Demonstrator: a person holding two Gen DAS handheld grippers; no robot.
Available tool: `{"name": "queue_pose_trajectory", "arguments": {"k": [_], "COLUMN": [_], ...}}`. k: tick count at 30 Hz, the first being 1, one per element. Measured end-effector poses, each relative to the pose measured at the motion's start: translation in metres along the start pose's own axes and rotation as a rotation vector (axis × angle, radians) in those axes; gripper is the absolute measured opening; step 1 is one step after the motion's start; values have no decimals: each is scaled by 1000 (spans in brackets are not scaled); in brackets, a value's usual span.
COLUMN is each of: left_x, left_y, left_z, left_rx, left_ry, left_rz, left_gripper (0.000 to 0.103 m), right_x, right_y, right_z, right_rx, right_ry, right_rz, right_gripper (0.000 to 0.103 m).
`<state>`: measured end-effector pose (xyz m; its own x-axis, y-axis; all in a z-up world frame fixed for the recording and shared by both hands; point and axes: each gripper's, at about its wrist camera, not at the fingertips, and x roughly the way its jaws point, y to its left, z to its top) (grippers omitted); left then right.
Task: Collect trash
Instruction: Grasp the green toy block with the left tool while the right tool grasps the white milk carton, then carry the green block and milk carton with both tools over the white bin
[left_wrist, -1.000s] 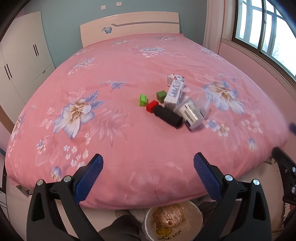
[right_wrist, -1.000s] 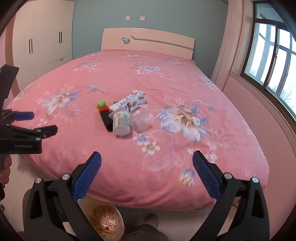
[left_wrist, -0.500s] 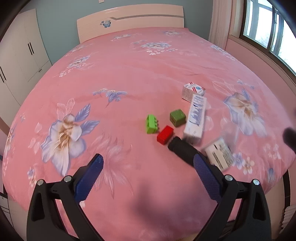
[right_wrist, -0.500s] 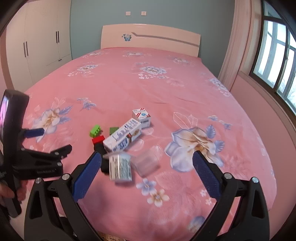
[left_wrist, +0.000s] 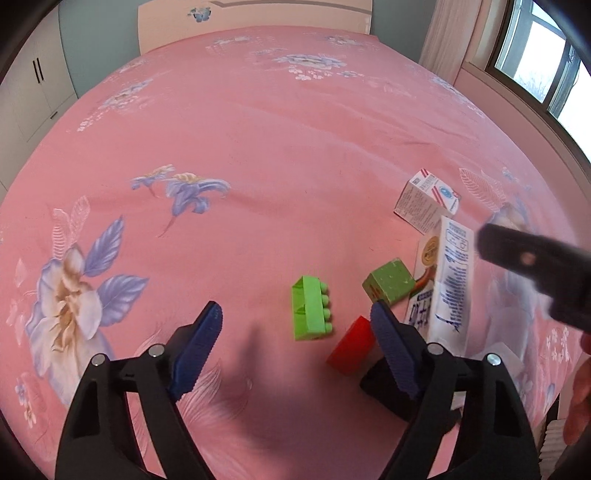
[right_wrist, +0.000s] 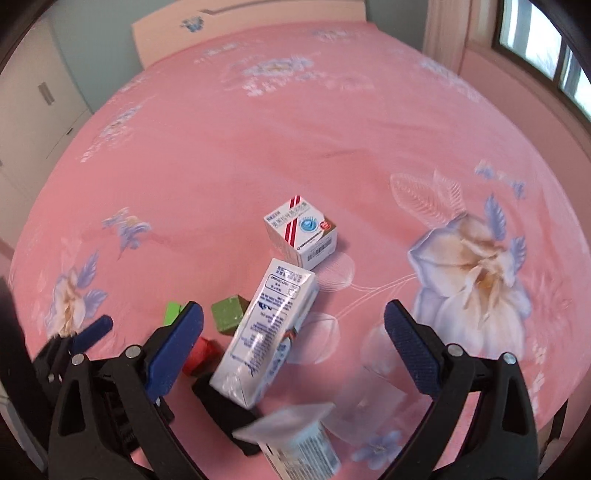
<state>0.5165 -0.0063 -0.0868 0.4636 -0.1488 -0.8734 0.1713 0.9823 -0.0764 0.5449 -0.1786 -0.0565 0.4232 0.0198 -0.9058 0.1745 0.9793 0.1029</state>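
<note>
Both hand-held grippers hold nothing: left (left_wrist: 295, 332) is closing over the green brick (left_wrist: 310, 314), right (right_wrist: 293, 349) gapes around the carton (right_wrist: 267, 336). Trash sits mixed with toys beside that carton, so grabbing a brick by mistake seems likely

Bedspread (left_wrist: 258, 147) open leftward; boxes (right_wrist: 269, 332) crowd right.
</note>
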Motion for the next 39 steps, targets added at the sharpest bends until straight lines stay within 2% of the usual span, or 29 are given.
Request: {"name": "queue_pose_trajectory", "arguments": {"k": [3, 4, 7, 8, 10, 11, 13, 16, 18, 20, 23, 28, 34, 39], "left_x": [14, 17, 30, 35, 43, 48, 56, 59, 57, 55, 48, 23, -31, -97], "left_y": [4, 5, 5, 4, 3, 3, 3, -5, -10, -12, -10, -5, -6, -17], "left_z": [3, 3, 3, 4, 6, 6, 4, -1, -3, -2, -1, -4, 5, 10], "left_rx": [-2, -3, 7, 16, 22, 15, 7, 30, 48, 51, 31, 37, 56, 88], "left_ry": [12, 15, 38, 46, 62, 76, 91, 72, 71, 78, 87, 60, -2, -84], "left_rz": [-30, -36, -33, -22, -9, -16, -5, 31, 39, 28, 5, 20, 35, 51], "left_gripper": [80, 79, 75, 72, 65, 60, 58, 53, 35, 23, 23, 23, 23, 23], "right_x": [27, 36, 56, 60, 66, 69, 74, 76, 78, 75, 64, 31, -31, -89], "right_y": [0, 0, -1, 0, 2, 1, 1, 2, 3, 2, 0, 7, 20, 28], "right_z": [4, 4, 3, 3, 3, 4, 3, 2, 2, 0, -1, 0, 9, 7], "right_rx": [57, 69, 105, 103, 93, 93, 92, 74, 64, 49, 20, -34, -108, -186], "right_ry": [59, 85, 145, 153, 158, 161, 175, 172, 170, 164, 144, 84, -7, -75], "right_rz": [-15, -7, 15, 11, 7, 11, 5, 7, 19, 22, 27, 45, 60, 63], "right_gripper": [86, 81, 72, 71, 59, 56, 50, 41, 41, 41, 39, 39, 39, 39]}}
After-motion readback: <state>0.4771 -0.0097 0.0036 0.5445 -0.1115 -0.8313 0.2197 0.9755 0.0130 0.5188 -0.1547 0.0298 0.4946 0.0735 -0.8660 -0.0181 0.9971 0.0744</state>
